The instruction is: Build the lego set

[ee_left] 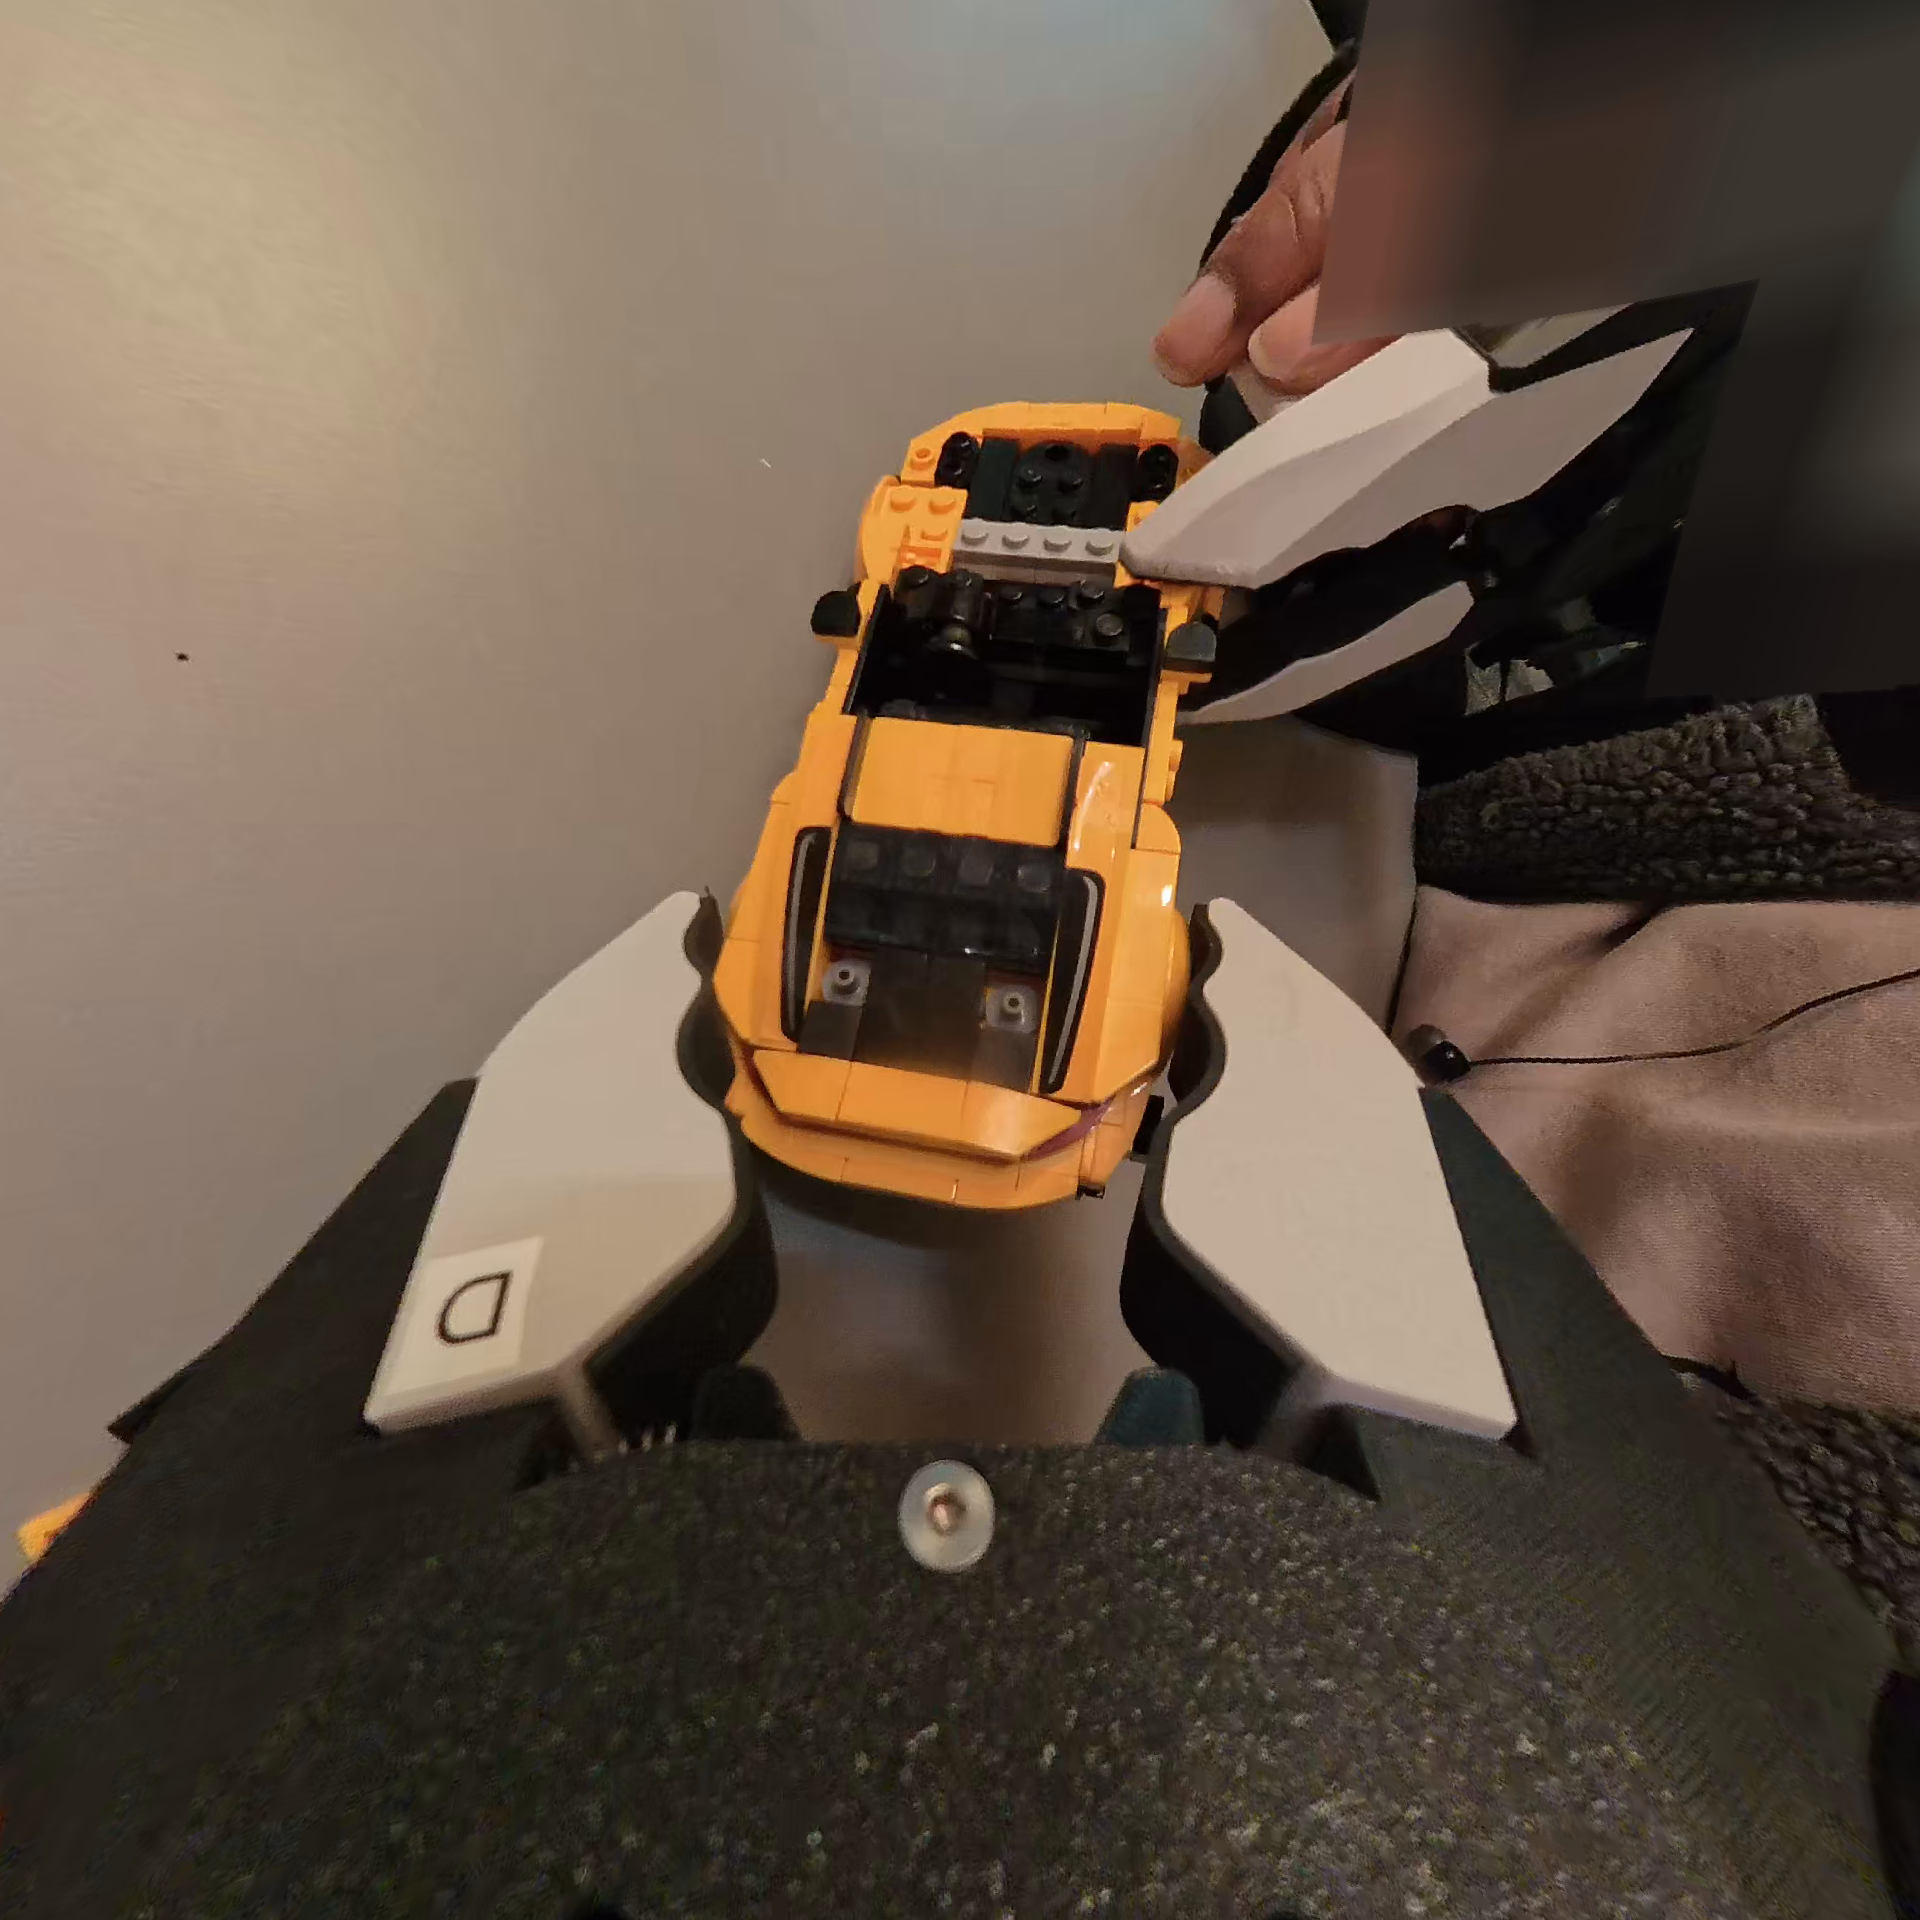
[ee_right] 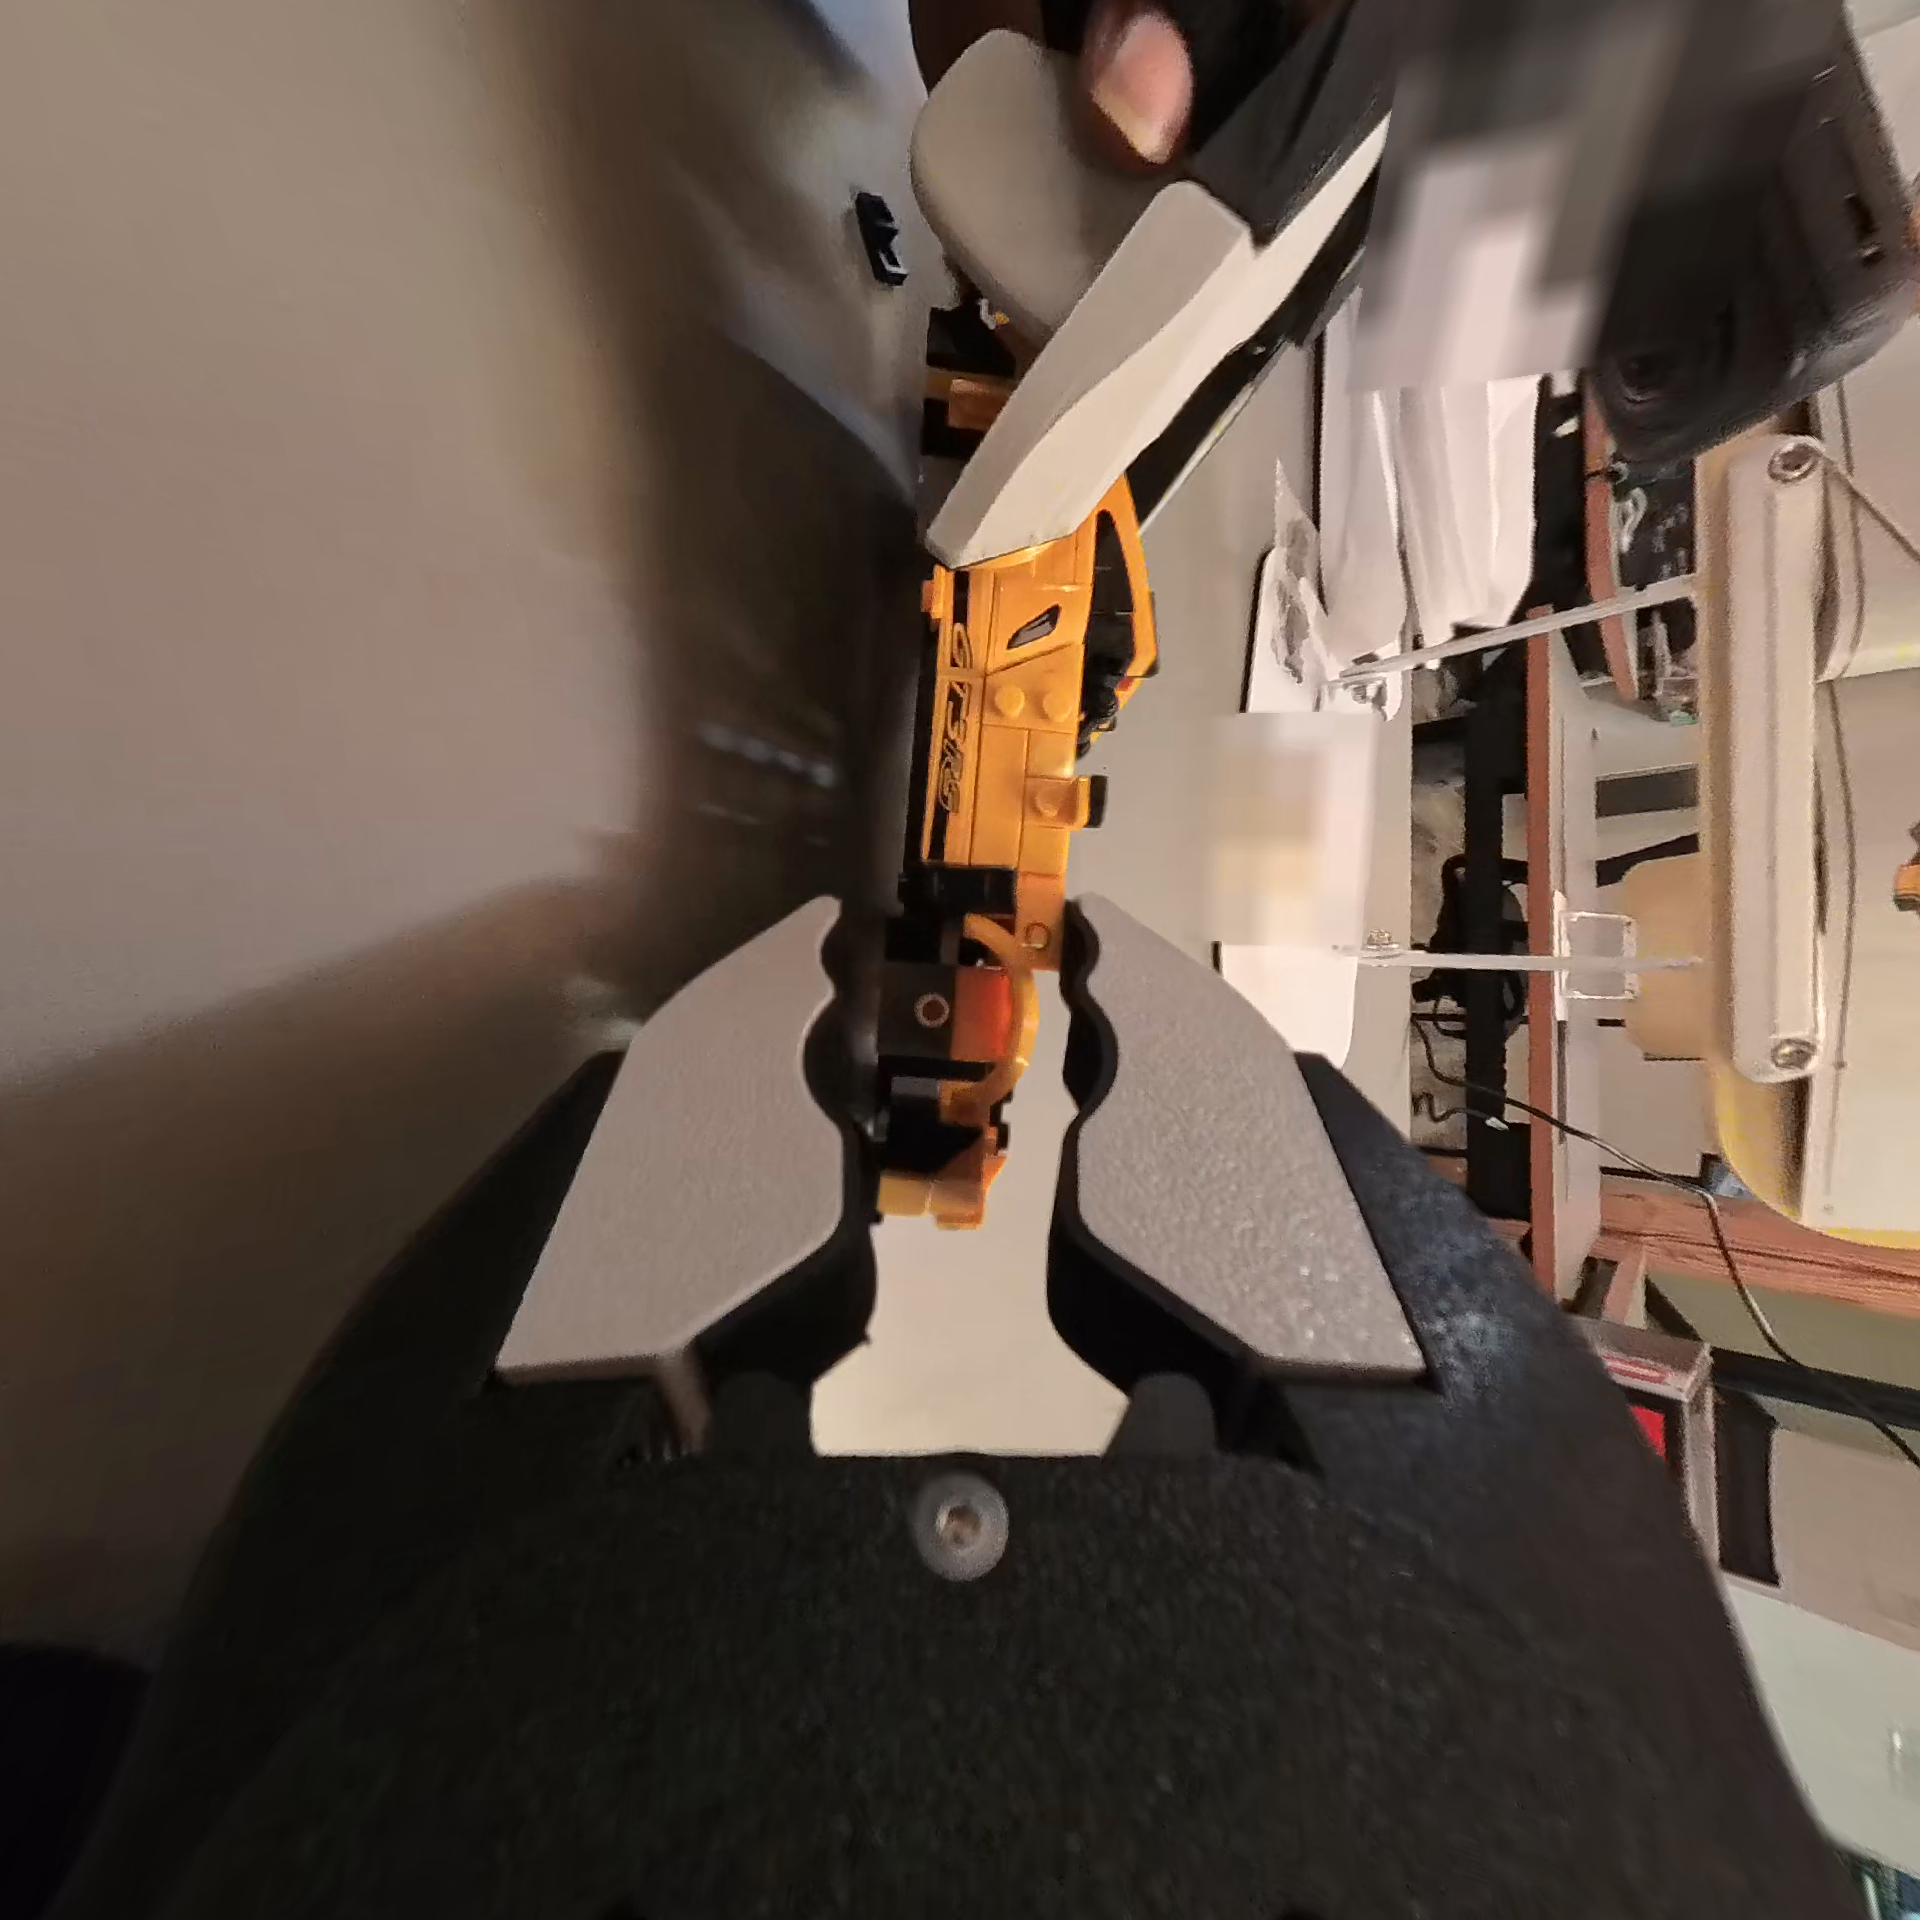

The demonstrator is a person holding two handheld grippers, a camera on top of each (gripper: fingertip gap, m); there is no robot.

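Observation:
An orange and black Lego car is held off the pale surface, nose toward the left wrist camera. Its cockpit is open, with a light grey studded plate behind it. My left gripper is shut on the car's nose, one finger on each side. My right gripper comes in from the upper right and clamps the car's rear flank. In the right wrist view the car shows side-on, its tail between the right gripper's fingers. One finger of the left gripper covers the nose.
A person's hand holds the right gripper. Dark fleece and beige cloth lie to the right. A small black piece sits on the pale surface. Papers and cluttered shelves stand behind. Spacing between my two grippers at the tips: around 8 cm. To reach the small black piece in a straight line is about 9 cm for my left fingers, about 15 cm for my right.

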